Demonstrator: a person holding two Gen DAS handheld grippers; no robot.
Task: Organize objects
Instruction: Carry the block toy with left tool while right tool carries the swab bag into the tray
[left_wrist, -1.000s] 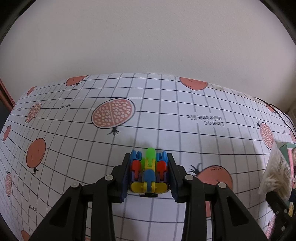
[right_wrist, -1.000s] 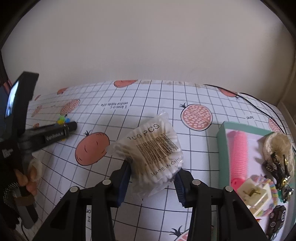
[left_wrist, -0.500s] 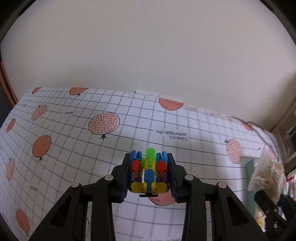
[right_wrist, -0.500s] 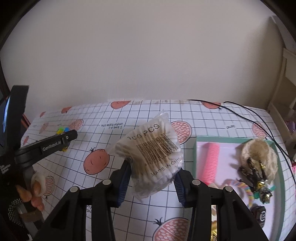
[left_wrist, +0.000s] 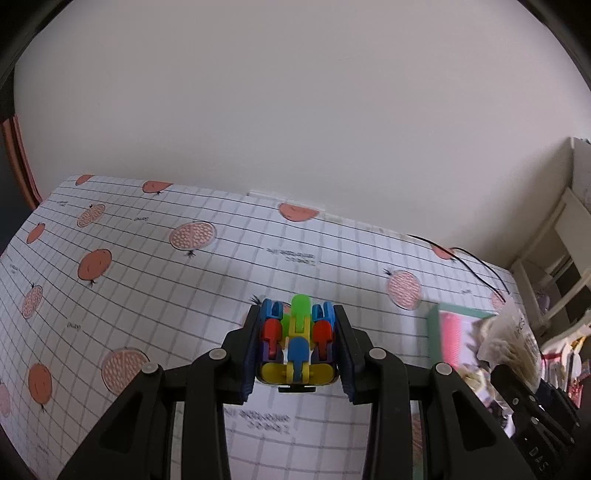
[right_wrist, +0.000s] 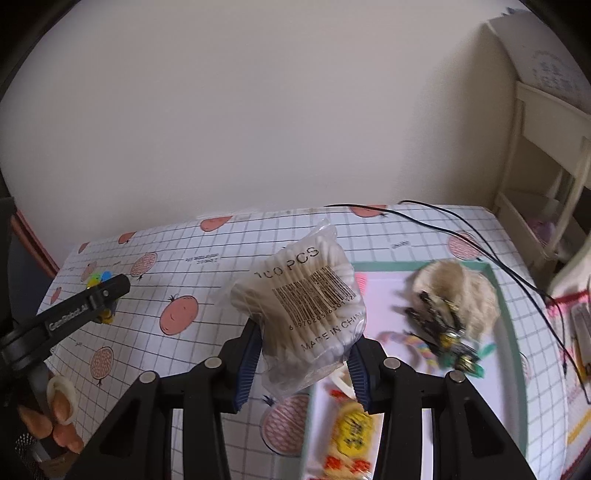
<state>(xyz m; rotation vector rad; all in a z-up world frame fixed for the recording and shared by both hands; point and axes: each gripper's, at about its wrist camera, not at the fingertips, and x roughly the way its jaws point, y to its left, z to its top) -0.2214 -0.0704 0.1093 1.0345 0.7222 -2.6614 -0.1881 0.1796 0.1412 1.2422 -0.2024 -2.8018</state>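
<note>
Both grippers have swung right and lifted over the last second: the green-rimmed tray (right_wrist: 508, 332), only at the frame edge a moment back, now sits square under the right-hand view, and it has crept into the left-hand view too.

The right gripper (right_wrist: 301, 363) is clamped on the bag of cotton swabs (right_wrist: 301, 314), jaws pressed into the crinkly plastic, the bag held up above the tray's near-left corner. Over on the other side, the left gripper (left_wrist: 297, 352) is closed tight on the colourful toy (left_wrist: 297, 345) (a snap-together plastic thing, blue, red, yellow, green), carried above the pomegranate-print tablecloth (left_wrist: 147, 295), short of the tray.

So this reads as the carry-and-drop stage of the tidy-up, two items in flight at once. The tray already holds a beige hair accessory (right_wrist: 456, 299) with a dark claw clip (right_wrist: 436, 319) on it, a pink piece along the far-left side and a yellow packet near the front, all a bit blurred.

Next move, by my reckoning: the right gripper needs to come down over a free patch of tray and part its jaws; the left needs more travel rightward first. Watch that black cable (right_wrist: 480, 247) by the far rim.
</note>
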